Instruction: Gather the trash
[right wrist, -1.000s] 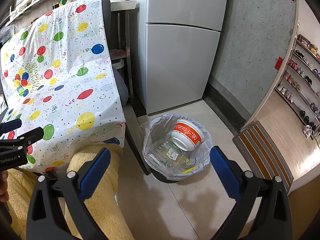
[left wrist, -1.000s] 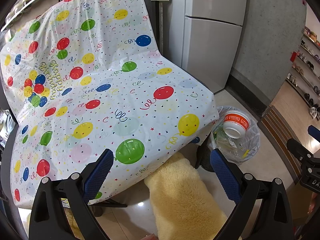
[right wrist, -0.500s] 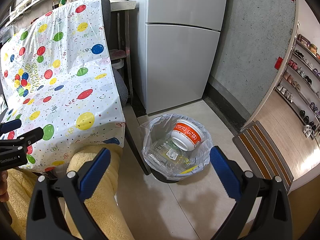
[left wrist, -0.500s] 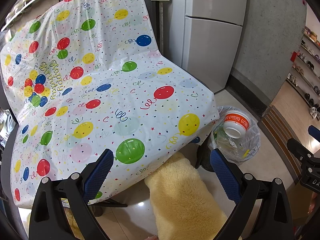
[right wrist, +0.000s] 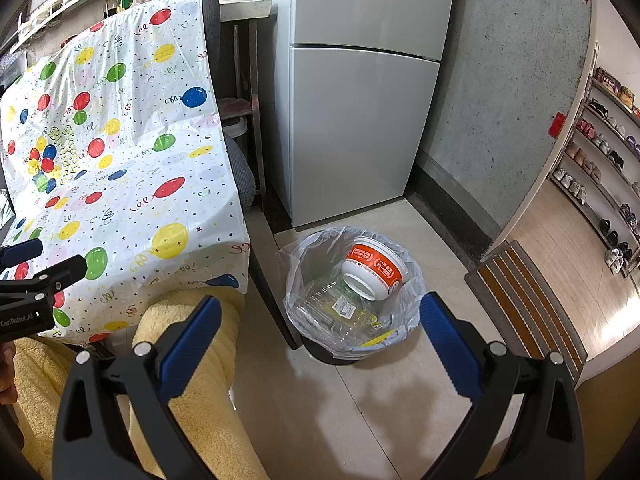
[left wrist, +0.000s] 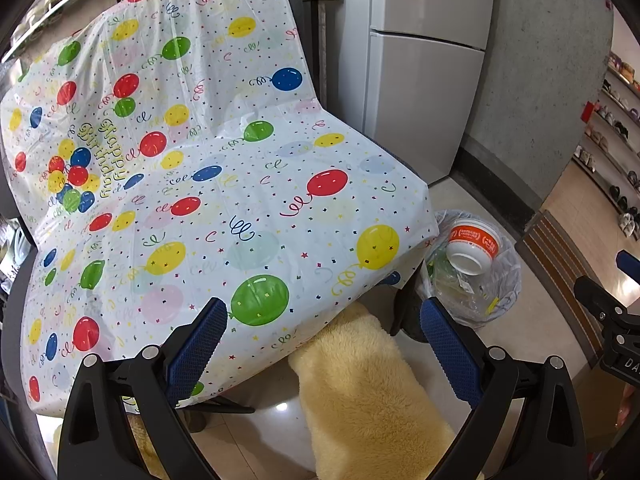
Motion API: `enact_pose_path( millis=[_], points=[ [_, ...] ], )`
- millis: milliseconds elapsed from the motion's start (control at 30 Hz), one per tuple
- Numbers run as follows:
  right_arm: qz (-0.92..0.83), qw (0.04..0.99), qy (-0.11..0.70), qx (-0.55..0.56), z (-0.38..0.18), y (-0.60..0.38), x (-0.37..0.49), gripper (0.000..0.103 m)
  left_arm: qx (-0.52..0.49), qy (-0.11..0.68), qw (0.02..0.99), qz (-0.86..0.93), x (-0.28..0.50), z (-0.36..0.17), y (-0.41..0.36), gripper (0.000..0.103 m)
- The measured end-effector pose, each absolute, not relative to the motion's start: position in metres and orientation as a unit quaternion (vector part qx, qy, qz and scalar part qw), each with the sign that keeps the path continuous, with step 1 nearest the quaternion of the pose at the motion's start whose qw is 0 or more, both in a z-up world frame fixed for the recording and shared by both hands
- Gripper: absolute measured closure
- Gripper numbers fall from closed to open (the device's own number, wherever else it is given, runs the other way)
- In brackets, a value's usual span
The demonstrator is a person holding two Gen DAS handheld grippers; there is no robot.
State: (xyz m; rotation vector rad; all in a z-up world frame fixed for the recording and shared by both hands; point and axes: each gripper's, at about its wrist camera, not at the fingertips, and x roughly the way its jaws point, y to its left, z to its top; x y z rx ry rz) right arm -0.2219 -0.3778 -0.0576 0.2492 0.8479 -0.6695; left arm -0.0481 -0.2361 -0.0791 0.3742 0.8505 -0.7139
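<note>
While we hold both tools above the floor, the left gripper has its blue-padded jaws spread wide with nothing between them, hanging over the near edge of a chair covered by a balloon-printed sheet that reads "Happy Birthday". Below that edge we see our yellow fleece sleeve reaching toward the camera.

Our right gripper is likewise spread apart and empty, its fingers framing the waste bin on the pale tiled floor. We see the bin lined with a clear plastic bag whose rim folds over the edge. Inside it lies the trash: an orange-and-white paper bowl, tipped on its side against the far right of the liner, resting on top of crushed clear plastic containers, one bearing a small label.

From the left wrist view the same bin sits just beside the chair's right front corner, the bowl with its base facing us. A grey refrigerator stands behind the bin against a rough concrete wall, and a striped mat lies to the right at a doorway. We also catch the left tool's tip at the left edge of the right wrist view.
</note>
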Motion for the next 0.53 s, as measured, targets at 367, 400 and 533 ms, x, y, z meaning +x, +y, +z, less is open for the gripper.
enact_pose_path(
  millis=[367, 400, 533],
  points=[
    [-0.312, 0.853, 0.402, 0.117, -0.059, -0.374, -0.214, 0.006, 0.17, 0.408, 0.829, -0.342, -0.041, -0.082, -0.232, 0.007],
    [-0.308, 0.855, 0.4, 0.115, -0.058, -0.372, -0.21, 0.006, 0.168, 0.411, 0.828, -0.342, -0.039, -0.083, -0.231, 0.007],
    [-0.281, 0.867, 0.399, 0.101, -0.055, -0.362, -0.178, 0.006, 0.158, 0.417, 0.837, -0.318, -0.015, -0.09, -0.209, 0.007]
  ],
)
